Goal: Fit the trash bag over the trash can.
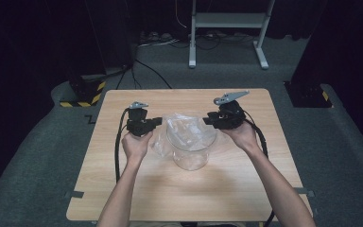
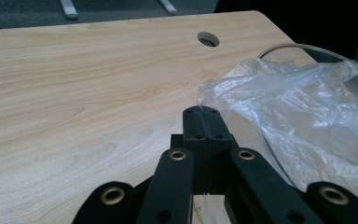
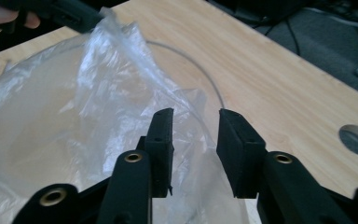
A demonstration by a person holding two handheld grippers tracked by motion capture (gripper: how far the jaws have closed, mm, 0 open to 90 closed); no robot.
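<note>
Crinkling clear plastic bag [image 1: 182, 126] over round glass bowl [image 1: 191, 150].

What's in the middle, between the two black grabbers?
In the high view, a clear glass bowl draped with a crinkly clear plastic bag sits between the left gripper and the right gripper.
</note>
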